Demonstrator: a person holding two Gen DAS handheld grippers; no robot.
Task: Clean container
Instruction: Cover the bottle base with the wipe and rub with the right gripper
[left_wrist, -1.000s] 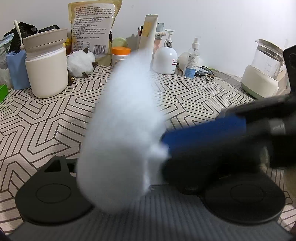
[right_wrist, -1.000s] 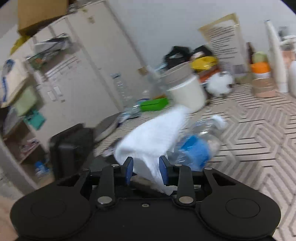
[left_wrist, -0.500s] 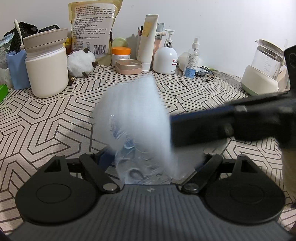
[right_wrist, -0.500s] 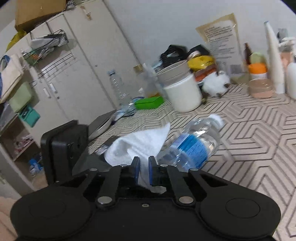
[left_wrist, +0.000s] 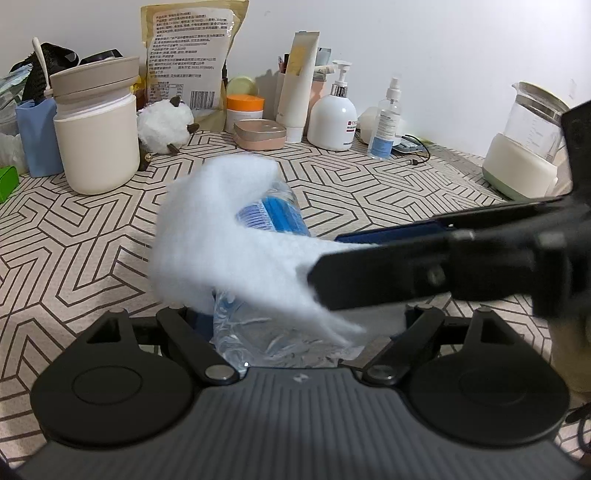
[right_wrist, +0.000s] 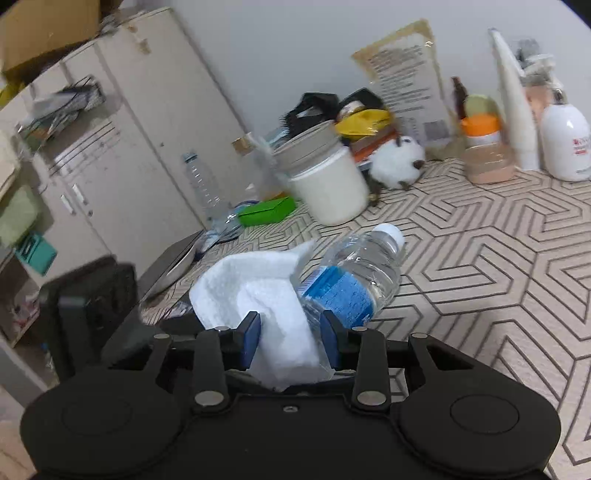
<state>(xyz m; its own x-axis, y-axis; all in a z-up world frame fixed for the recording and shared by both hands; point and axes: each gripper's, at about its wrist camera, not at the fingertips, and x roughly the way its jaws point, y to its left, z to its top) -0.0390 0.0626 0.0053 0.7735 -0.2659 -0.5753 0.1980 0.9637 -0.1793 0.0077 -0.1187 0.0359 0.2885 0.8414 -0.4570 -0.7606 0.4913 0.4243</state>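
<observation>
Just parted again after a tight pinch half a second back: right tongs (right_wrist: 290, 332), pads now standing off, white cloth (right_wrist: 251, 284) bunched loosely between them, released rather than clamped. Also shifted in the left view: cloth slid towards 10 o'clock, baring the label that it hid before.

Left tongs (left_wrist: 295, 325) clenched on the base end of the bottle (right_wrist: 354, 280), unchanged. Bottle clear plastic, crinkled, with a blue label band; held tilted above the patterned surface (right_wrist: 498, 277), neck pointing away towards 1 o'clock in the right view. Cloth thick and fluffy, draped over the bottle's lower half on the 9 o'clock side.

Only in the right view: the bottle's white cap (right_wrist: 388, 232), screwed on; a cream cabinet (right_wrist: 129, 147) at 10 o'clock; a second clear bottle (right_wrist: 201, 184) standing before it; a green box (right_wrist: 266, 210). Only in the left view: a glass kettle (left_wrist: 524, 147) on a pale base at 3 o'clock, a spray bottle (left_wrist: 386, 122) at 1 o'clock, and the right tongs' dark finger crossing in from 3 o'clock over the cloth.

Writing: white print on the blue label, too blurred to read. Dense small text and a barcode on the brown pouch (left_wrist: 188, 55) at 11 o'clock, not legible. A small red mark on the white pump bottle (left_wrist: 332, 118), unreadable.
</observation>
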